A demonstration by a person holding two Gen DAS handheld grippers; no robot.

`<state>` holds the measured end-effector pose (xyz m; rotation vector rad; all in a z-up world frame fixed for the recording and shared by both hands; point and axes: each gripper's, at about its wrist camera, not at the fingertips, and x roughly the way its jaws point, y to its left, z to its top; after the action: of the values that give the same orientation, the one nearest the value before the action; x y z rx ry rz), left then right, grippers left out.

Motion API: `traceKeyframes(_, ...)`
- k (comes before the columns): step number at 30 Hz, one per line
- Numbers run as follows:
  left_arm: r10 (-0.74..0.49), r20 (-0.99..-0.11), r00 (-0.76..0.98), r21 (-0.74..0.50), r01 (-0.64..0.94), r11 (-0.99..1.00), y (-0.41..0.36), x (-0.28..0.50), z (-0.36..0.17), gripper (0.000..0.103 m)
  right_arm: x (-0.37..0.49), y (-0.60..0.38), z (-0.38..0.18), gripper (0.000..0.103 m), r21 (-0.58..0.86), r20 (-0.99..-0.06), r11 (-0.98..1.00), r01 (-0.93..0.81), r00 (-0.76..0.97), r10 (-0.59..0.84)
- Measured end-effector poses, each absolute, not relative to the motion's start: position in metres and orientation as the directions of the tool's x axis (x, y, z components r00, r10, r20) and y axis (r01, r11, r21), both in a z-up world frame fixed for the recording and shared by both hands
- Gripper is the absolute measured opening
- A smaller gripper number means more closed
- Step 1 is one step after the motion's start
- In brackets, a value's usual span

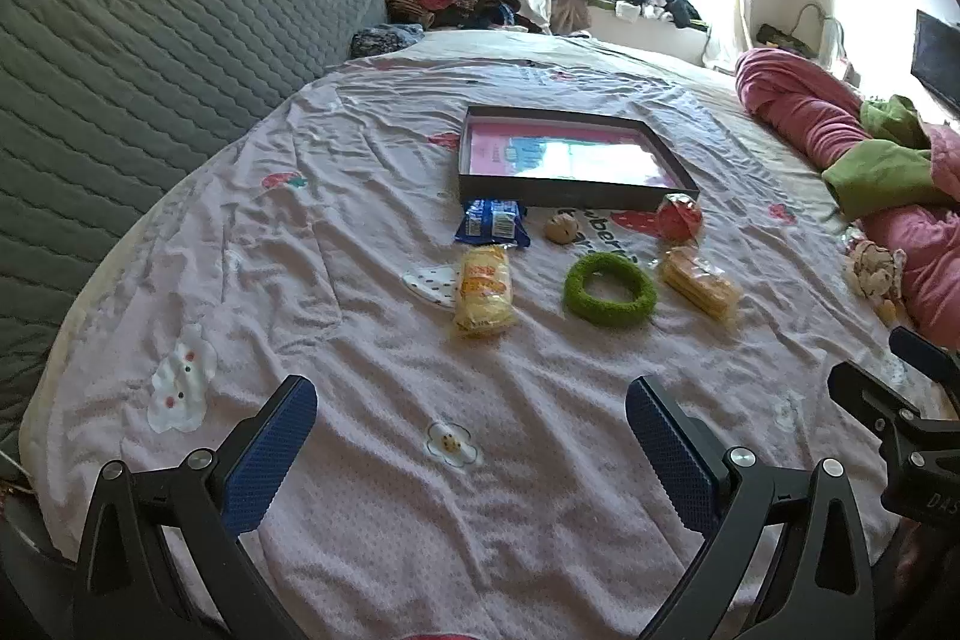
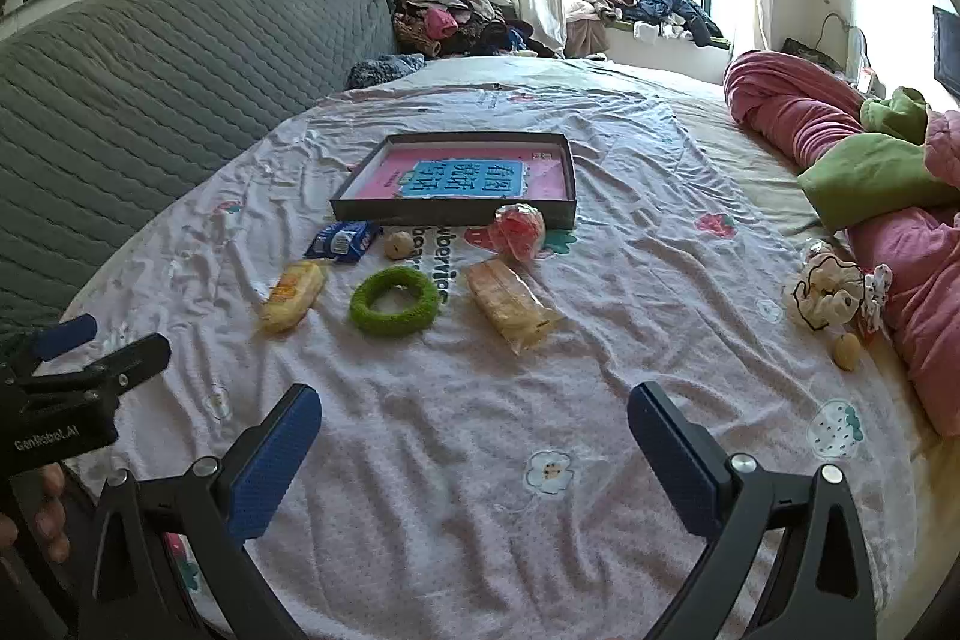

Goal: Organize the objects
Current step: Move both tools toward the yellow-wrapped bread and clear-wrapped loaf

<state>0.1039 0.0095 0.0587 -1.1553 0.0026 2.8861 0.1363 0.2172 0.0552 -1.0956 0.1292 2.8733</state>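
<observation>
A shallow dark box (image 1: pixel 576 194) (image 2: pixel 456 215) with a pink book inside lies on the bed. In front of it lie a blue snack packet (image 1: pixel 492 221) (image 2: pixel 343 239), a small beige ball (image 1: pixel 561 227) (image 2: pixel 398 244), a red wrapped item (image 1: pixel 679 216) (image 2: pixel 519 231), a yellow snack pack (image 1: pixel 483 297) (image 2: pixel 291 294), a green fuzzy ring (image 1: pixel 609 290) (image 2: pixel 393 302) and a clear-wrapped biscuit pack (image 1: pixel 699 285) (image 2: pixel 511 305). My left gripper (image 1: pixel 471 415) and right gripper (image 2: pixel 474 418) are both open and empty, well short of the objects.
The pink patterned bedsheet (image 1: pixel 372 172) covers the bed. A grey quilted headboard (image 1: pixel 120 58) stands at the left. Pink and green bedding (image 2: pixel 852 142) is heaped at the right, with a cream scrunchie (image 2: pixel 831 295) and a small beige ball (image 2: pixel 846 351) beside it.
</observation>
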Motion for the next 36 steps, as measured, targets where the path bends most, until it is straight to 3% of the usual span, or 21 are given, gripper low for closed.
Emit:
traceKeyframes(17,-0.021,-0.728,-0.685,0.041,-0.013,-0.999,0.019,0.053,0.029,0.103,0.088,0.246,0.025,0.103,0.12,-0.738,-0.984,-0.13,-0.675,-0.001)
traceKeyframes(36,-0.011,-0.75,-0.662,0.024,-0.01,-1.0,0.021,0.018,0.018,0.103,0.052,0.258,0.009,0.103,0.096,-0.763,-0.987,-0.128,-0.646,0.009)
